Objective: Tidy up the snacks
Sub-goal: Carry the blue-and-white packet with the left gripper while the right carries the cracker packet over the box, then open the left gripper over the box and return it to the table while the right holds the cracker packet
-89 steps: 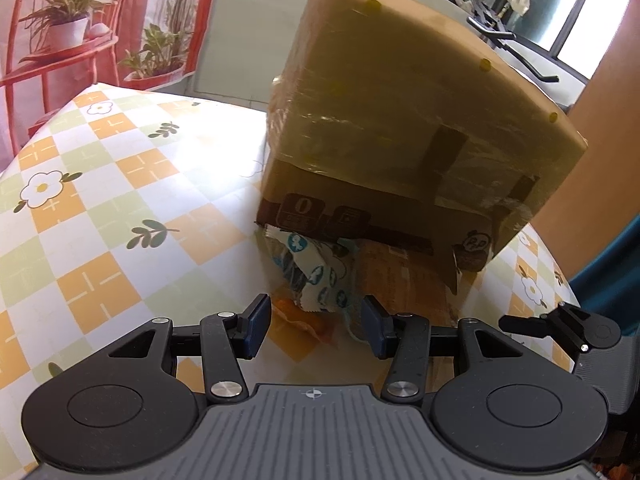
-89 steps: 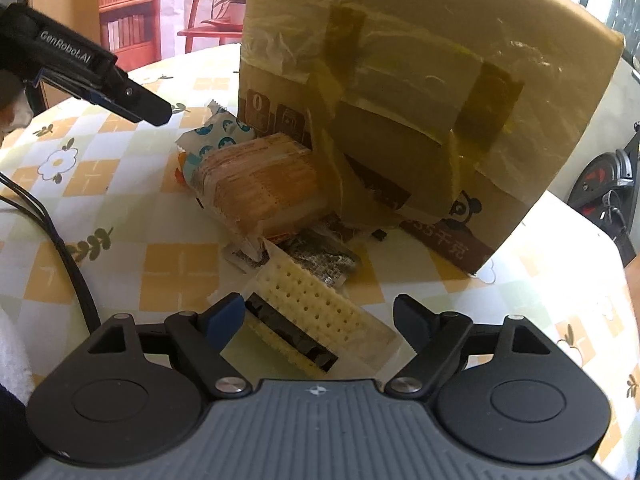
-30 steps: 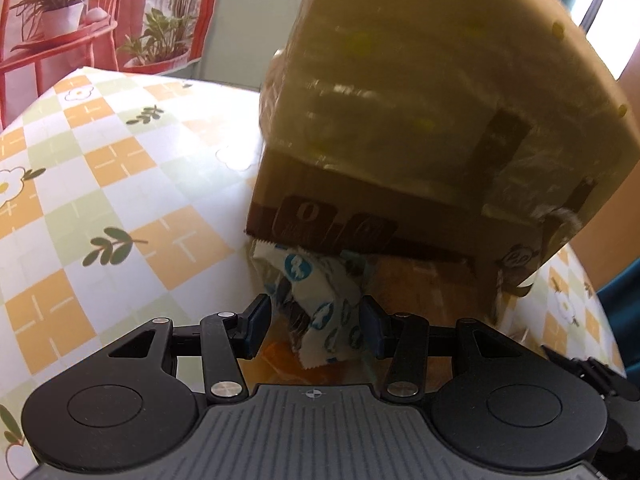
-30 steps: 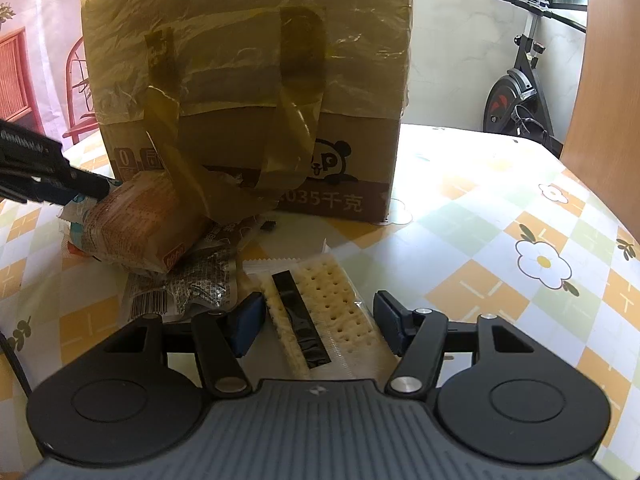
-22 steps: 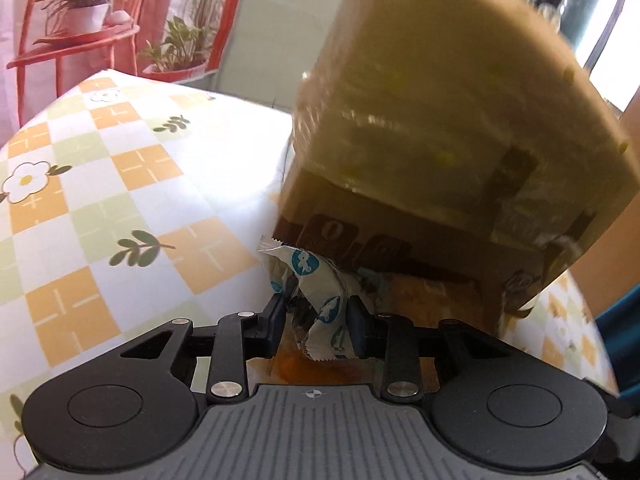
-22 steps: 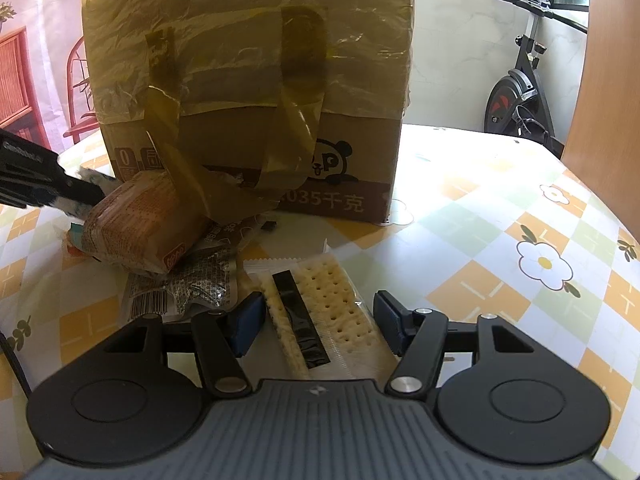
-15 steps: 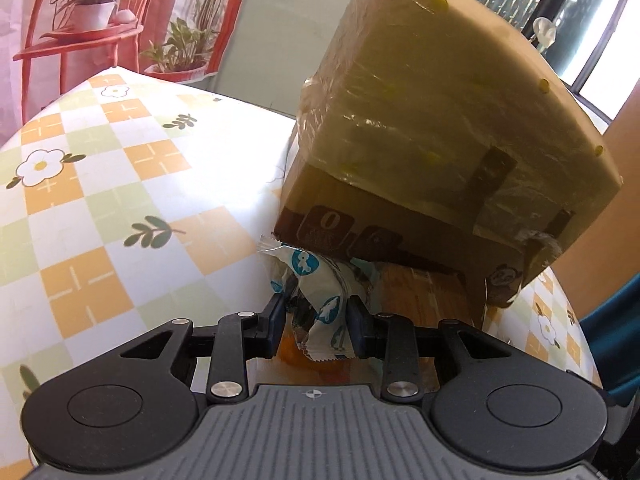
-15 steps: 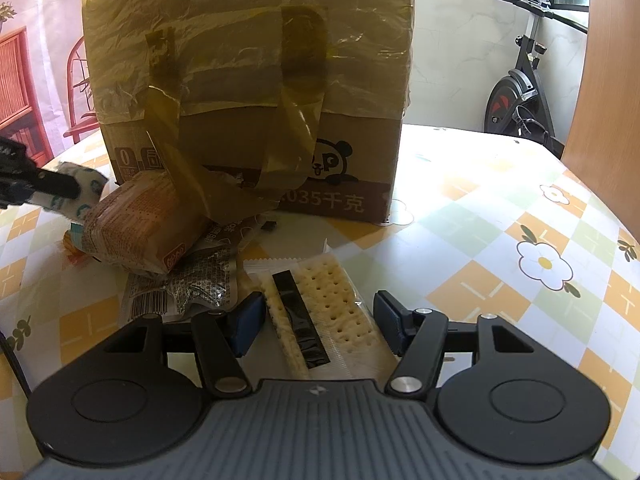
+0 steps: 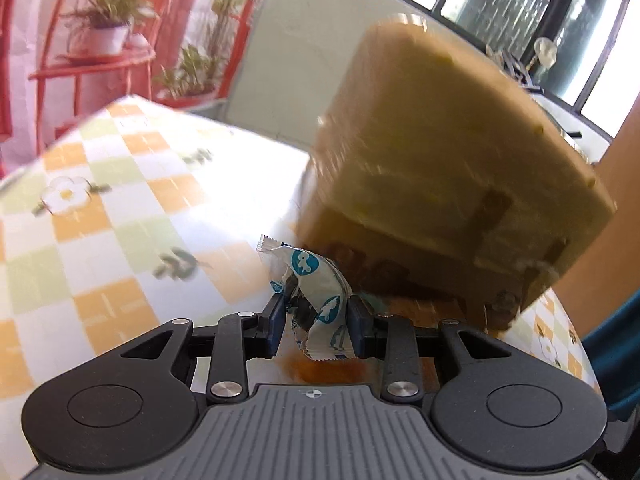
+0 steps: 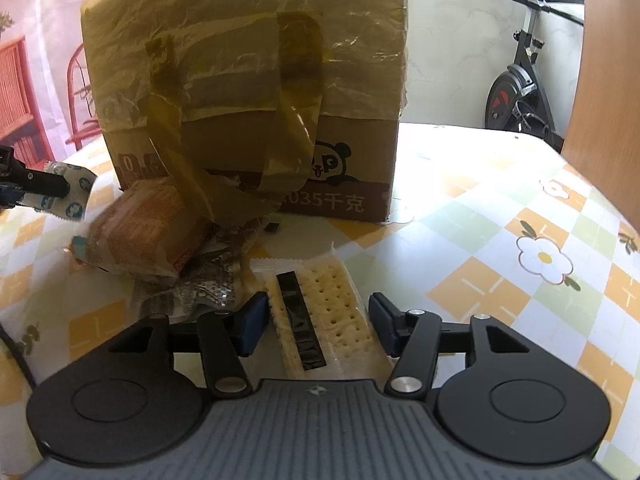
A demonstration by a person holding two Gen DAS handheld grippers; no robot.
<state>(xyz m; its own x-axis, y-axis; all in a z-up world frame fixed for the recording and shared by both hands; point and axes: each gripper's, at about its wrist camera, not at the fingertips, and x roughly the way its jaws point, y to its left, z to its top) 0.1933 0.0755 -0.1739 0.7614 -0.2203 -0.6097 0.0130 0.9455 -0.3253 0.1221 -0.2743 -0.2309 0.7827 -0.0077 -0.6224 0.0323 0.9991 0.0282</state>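
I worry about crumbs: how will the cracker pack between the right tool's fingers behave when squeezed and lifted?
The cracker pack looks flat and stiff, so it should lift level. Its thin perforated crackers probably snap under a hard pinch. The glossy clear wrapper may slip in the right tool, whose jaws have been closing around it.

Two fisheye views, each mounted just behind a gripper and angled down along its fingers at the checked tablecloth (image 10: 500,216). Left wrist view: close to one corner of the taped cardboard box (image 9: 440,184), facing a window, blurred. Right wrist view: low, near the table, facing the box's (image 10: 248,92) printed front. Shared: the box, the tablecloth (image 9: 132,208) and the white-and-blue packet (image 9: 320,300), seen at far left (image 10: 72,196) from the right.
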